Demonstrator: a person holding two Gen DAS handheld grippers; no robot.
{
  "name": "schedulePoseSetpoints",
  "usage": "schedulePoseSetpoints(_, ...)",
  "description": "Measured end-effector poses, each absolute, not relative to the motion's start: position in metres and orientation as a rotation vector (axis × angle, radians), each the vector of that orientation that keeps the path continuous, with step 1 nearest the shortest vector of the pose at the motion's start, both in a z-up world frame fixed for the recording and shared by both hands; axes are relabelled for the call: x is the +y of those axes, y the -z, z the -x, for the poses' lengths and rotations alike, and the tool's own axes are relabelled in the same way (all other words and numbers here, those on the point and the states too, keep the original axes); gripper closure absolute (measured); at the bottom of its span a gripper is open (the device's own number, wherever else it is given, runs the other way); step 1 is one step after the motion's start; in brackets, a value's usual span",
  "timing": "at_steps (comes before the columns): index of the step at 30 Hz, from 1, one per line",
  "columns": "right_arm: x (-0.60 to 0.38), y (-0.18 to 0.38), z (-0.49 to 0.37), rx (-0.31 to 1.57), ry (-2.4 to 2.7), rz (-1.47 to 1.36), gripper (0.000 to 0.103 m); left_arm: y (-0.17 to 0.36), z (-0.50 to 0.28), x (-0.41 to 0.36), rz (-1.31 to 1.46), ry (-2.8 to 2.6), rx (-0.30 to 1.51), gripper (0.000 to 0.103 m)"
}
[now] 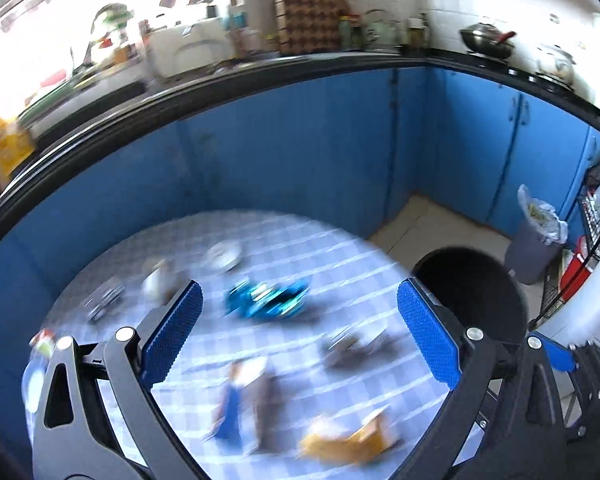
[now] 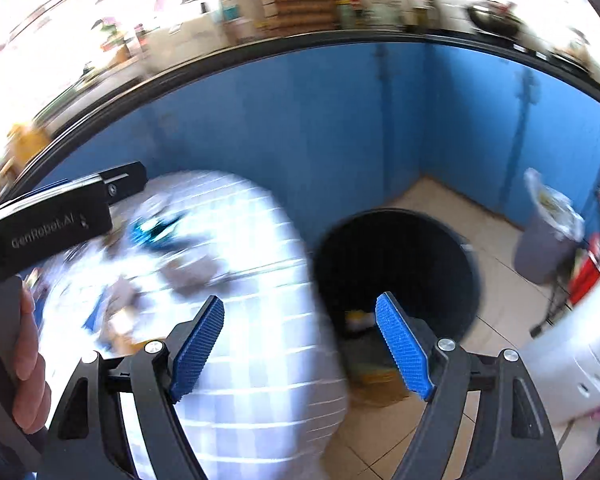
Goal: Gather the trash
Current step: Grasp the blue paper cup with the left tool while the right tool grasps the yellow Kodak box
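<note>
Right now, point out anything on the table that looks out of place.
Wrappers and scraps lie scattered over the checked tablecloth: a shiny blue wrapper, a yellow-brown packet. Blur hides finer detail. The black bin stands beside it.

Black linkage arms; silver screws; ribbed blue fingers (image 1: 172,336); white "GenRobot.AI" lettering.

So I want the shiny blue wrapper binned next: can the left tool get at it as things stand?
Probably yes: the left tool is open and empty, the blue wrapper lies on the table ahead of its pads, nothing over it, though the picture is blurred.
</note>
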State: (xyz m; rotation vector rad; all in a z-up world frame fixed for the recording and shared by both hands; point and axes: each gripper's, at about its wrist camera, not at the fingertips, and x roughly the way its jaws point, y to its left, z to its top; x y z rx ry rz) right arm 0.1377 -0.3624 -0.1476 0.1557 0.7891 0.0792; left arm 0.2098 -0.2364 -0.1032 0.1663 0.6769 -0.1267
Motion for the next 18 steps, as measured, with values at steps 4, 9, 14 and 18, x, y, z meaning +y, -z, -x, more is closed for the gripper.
schedulePoseSetpoints(4,-0.320,0.155,-0.132,0.826,-0.157,-0.098,0.027,0.117,-0.187,-0.185,-0.172,0.044,0.703,0.006)
schedulePoseSetpoints(9,-0.282,0.168,-0.131,0.858,-0.214,-0.019,0.026,0.138,-0.170,-0.145,-0.164,0.012,0.761,0.007)
schedulePoseSetpoints(14,-0.269,0.181,-0.146,0.902,-0.206,0.005,0.027,0.153,-0.168,-0.135,-0.151,0.028,0.800,0.007)
schedulePoseSetpoints(18,-0.267,0.188,-0.155,0.922,-0.199,0.008,0.027,0.157,-0.173,-0.141,-0.151,0.049,0.812,0.007)
